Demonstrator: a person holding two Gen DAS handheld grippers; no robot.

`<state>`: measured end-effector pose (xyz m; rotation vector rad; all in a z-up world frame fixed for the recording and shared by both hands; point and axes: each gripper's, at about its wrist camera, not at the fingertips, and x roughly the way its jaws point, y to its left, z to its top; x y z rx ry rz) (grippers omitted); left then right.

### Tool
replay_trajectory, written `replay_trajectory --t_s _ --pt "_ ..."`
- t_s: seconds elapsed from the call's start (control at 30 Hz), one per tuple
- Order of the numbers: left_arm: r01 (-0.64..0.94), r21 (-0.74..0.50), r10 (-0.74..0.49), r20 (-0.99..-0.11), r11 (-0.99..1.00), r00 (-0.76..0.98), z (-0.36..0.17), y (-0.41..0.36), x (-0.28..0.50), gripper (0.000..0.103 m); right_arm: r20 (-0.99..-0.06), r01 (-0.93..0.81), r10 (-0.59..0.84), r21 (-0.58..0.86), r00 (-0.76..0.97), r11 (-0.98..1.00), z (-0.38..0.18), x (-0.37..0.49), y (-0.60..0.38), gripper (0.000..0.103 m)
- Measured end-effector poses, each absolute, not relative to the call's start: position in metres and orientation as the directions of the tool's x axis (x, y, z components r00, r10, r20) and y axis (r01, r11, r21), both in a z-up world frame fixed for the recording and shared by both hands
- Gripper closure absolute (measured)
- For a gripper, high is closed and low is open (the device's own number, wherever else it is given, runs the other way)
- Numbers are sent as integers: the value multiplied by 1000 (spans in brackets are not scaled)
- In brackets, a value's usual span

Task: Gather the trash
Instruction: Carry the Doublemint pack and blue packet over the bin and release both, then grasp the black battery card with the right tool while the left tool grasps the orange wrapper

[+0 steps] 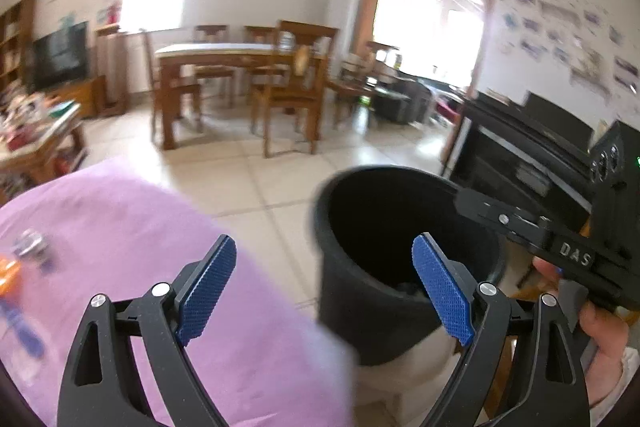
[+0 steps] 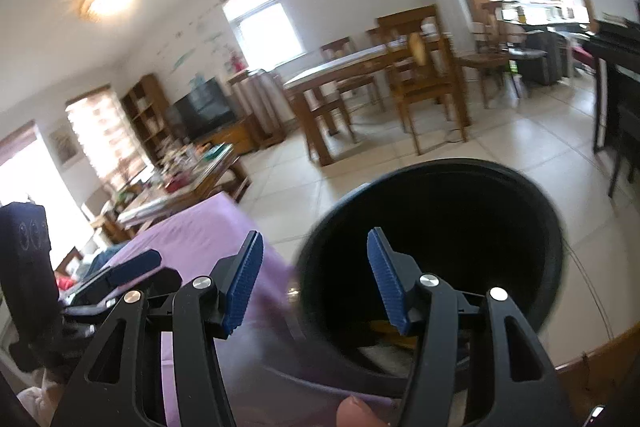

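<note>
A black bin stands on the tiled floor beside a surface under a purple cloth. My left gripper is open wide with nothing between its blue pads; one pad is over the cloth, the other over the bin's mouth. Blurred small items, orange, blue and silver, lie on the cloth at the far left. My right gripper is also open and empty, pointing at the bin. Pale and yellow scraps show dimly at the bin's bottom. A hand holds the right gripper at the right edge.
A wooden dining table with chairs stands across the tiled floor. A cluttered coffee table and a television are at the left. A black piano stands behind the bin on the right. A doorway opens beyond.
</note>
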<state>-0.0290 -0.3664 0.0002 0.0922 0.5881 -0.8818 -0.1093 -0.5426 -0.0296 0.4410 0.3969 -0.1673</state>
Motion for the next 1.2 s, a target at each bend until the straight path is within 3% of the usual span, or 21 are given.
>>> replay_trajectory --t_s 0.13,0.17,0.23,0.37,0.47,0.6,0.63,0.7,0.8,1.13,1.2 --pt "644 -170 -622 -522 746 583 4 -294 3 10 -441 166 6 351 897 922 -26 -75 -501 47" --pt "613 -164 -595 -523 773 611 4 -275 12 10 -449 148 26 348 893 926 -27 -68 -492 41" --pt "526 -131 -506 -539 840 673 3 -233 34 5 -479 97 81 335 874 937 -30 -47 -467 36" --pt "342 -59 -306 -605 938 735 -7 -158 86 5 -534 8 168 311 828 950 -34 -10 -422 36" --pt "287 -83 -266 -671 954 692 -18 -126 121 5 -563 -46 217 302 798 952 -36 16 -396 36" --pt "344 -71 -283 -736 936 615 -34 -118 158 6 -602 -101 251 272 758 957 -39 48 -359 36" --pt "354 -72 -289 -737 932 611 -37 -115 165 10 -619 -117 258 260 742 958 -40 62 -349 36" --pt "355 -121 -320 -748 927 581 -45 -105 178 47 -639 -137 267 247 721 959 -44 78 -335 36" --pt "341 -212 -378 -745 916 550 -57 -93 178 63 -681 -174 264 199 684 964 -50 108 -315 36" --pt "276 -265 -382 -675 924 632 -47 -65 168 65 -773 -226 214 94 597 970 -78 180 -274 37" --pt "276 -263 -380 -677 925 630 -45 -67 170 65 -772 -223 168 36 612 974 -78 181 -269 47"
